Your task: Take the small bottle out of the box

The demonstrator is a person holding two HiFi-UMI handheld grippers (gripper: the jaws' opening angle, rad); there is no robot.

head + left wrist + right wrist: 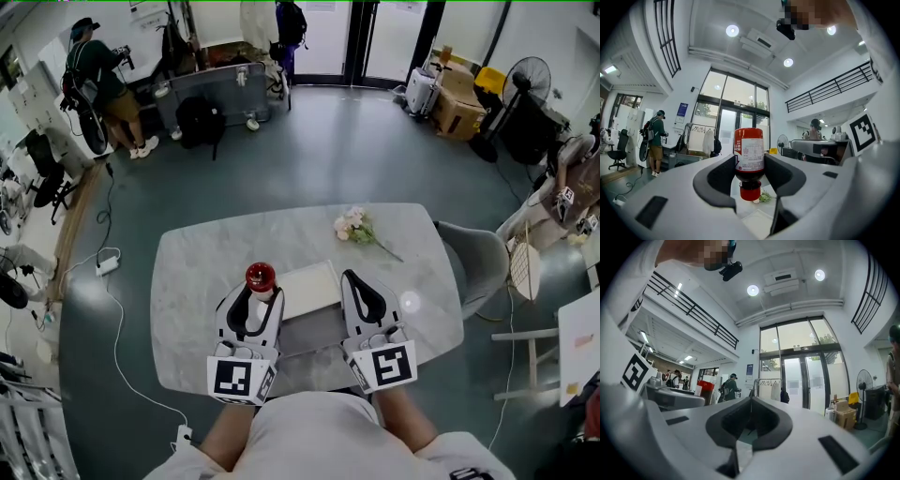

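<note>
One pinch holds it: your left gripper [253, 305] clamps the small bottle [749, 152] cap-down, raised beside the white box [314, 286] — loosen or tilt, and it may slide out and drop. Your right gripper [356, 286] is closed on nothing.

**Free room and obstacles.** The table [187, 281] shows bare marble at its left and far-left parts, open for passage. The box [309, 289] fills the space between the left gripper [255, 298] and the right gripper [352, 278], the 2 close beside it. Flowers [354, 227] lie beyond the box, near the far edge. A chair [478, 258] stands against the table's right side. The small bottle [749, 147] fills the left jaw gap.
</note>
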